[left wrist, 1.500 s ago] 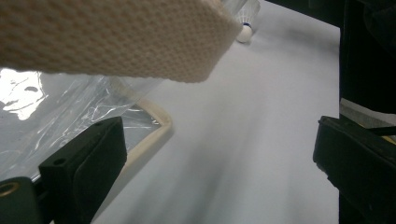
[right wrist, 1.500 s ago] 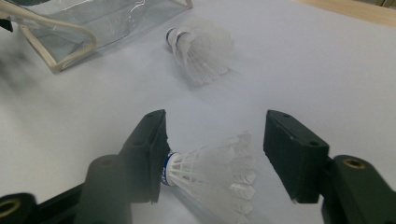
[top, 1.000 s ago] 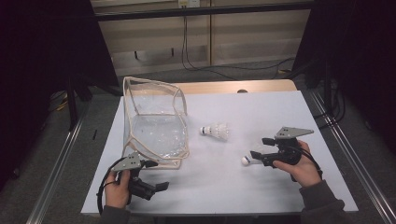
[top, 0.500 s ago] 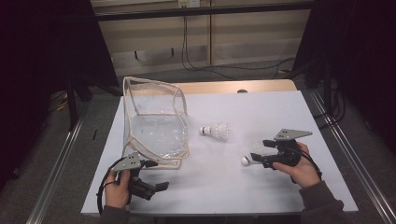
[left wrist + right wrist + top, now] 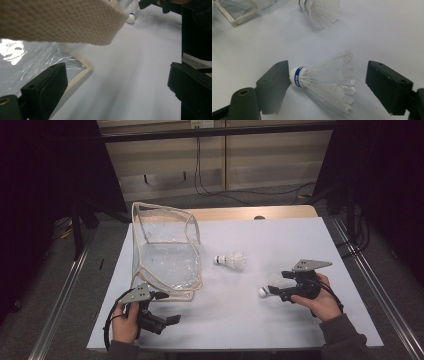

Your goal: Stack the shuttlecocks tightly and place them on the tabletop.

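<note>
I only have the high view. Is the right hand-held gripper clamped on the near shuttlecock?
Observer: No. The right hand-held gripper has just been opening its jaws. The near shuttlecock lies on its side between them, cork at one jaw, feathers clear of the other.
Operator: Any marking on it?
Observer: A blue band around the cork.
Operator: And the left hand-held gripper?
Observer: The left hand-held gripper is open with nothing between its jaws. The clear bag's woven strap crosses close above.

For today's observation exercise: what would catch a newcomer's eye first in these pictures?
First, the clear plastic bag with cream trim, standing open at the table's left. Next, two white shuttlecocks on the white table: one shuttlecock lies alone mid-table, the other shuttlecock lies between the open jaws of the right tool, its cork by one jaw.
</note>
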`<state>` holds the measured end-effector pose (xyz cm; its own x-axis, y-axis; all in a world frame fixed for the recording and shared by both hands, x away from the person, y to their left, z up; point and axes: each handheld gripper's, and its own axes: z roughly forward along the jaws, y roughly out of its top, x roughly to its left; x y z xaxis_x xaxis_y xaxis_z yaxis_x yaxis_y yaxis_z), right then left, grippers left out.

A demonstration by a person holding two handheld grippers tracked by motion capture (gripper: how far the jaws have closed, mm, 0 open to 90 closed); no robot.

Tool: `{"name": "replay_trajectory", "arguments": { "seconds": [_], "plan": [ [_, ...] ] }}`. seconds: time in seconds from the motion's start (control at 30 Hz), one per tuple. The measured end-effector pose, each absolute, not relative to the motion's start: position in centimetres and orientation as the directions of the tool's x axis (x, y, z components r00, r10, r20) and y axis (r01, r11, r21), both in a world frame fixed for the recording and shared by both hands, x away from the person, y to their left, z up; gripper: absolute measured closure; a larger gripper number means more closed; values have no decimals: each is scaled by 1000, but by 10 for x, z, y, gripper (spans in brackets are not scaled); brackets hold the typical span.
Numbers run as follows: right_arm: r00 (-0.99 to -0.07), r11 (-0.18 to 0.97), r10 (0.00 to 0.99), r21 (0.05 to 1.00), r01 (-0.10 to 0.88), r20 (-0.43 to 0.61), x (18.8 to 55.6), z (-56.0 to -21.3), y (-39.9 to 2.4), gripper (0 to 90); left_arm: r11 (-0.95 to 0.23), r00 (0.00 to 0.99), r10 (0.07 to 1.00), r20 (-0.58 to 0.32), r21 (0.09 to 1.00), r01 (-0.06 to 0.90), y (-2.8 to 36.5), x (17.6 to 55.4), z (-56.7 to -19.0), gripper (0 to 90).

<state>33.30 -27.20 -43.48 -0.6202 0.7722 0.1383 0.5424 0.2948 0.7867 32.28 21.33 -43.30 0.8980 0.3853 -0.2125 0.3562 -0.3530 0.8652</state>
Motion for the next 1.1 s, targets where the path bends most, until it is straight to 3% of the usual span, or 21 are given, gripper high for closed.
{"name": "replay_trajectory", "arguments": {
  "seconds": [0.67, 1.1],
  "plan": [
    [-650, 338, 747, 763, 551, 138, 332, -439, -270, 331, -349, 898, 386, -211, 868, 354, 214, 323, -433, 28],
    [-684, 378, 718, 753, 539, 129, 330, -440, -269, 546, -349, 898, 387, -211, 867, 354, 214, 322, -433, 28]
  ]
}}
